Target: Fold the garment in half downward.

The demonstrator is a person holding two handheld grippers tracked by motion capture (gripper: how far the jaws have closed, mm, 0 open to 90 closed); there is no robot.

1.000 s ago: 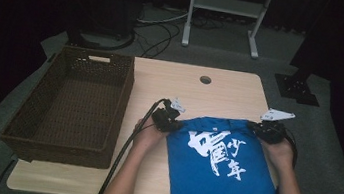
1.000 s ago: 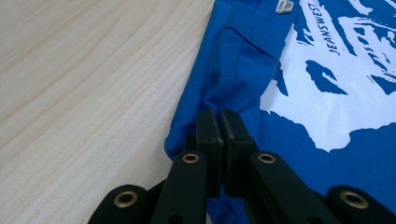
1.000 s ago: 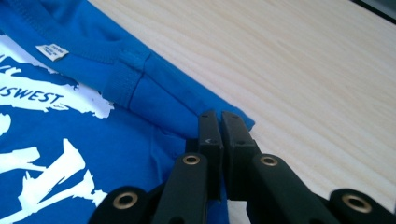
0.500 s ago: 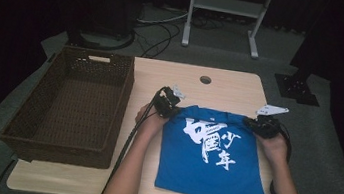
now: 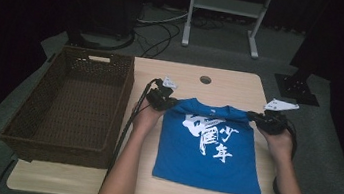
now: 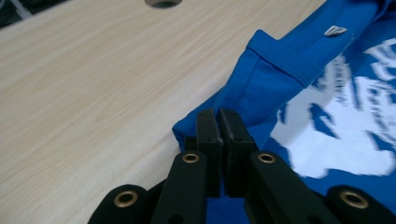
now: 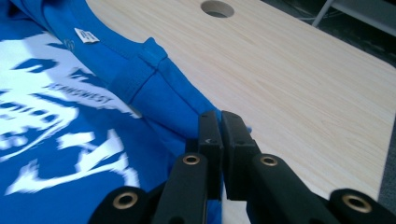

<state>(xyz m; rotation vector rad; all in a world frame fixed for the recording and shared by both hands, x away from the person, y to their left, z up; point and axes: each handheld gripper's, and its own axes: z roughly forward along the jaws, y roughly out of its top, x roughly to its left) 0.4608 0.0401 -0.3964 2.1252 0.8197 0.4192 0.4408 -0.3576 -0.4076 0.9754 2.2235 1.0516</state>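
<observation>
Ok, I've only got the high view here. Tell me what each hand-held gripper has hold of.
Observer: The left hand-held gripper is shut on a fold of the blue T-shirt at its shoulder edge.
Operator: Now the right one.
Observer: The right hand-held gripper is shut on the opposite shoulder fold.
Operator: Check the collar.
Observer: A small white label shows inside the neckline.

Dim room, dark curtain-like backdrop. Grey carpeted floor (image 5: 332,163). Light wooden table (image 5: 227,84) with 1 round hole (image 5: 205,80). Behind it, pale metal stand (image 5: 227,6) on 2 legs, black cables (image 5: 155,37) looping across floor.
</observation>
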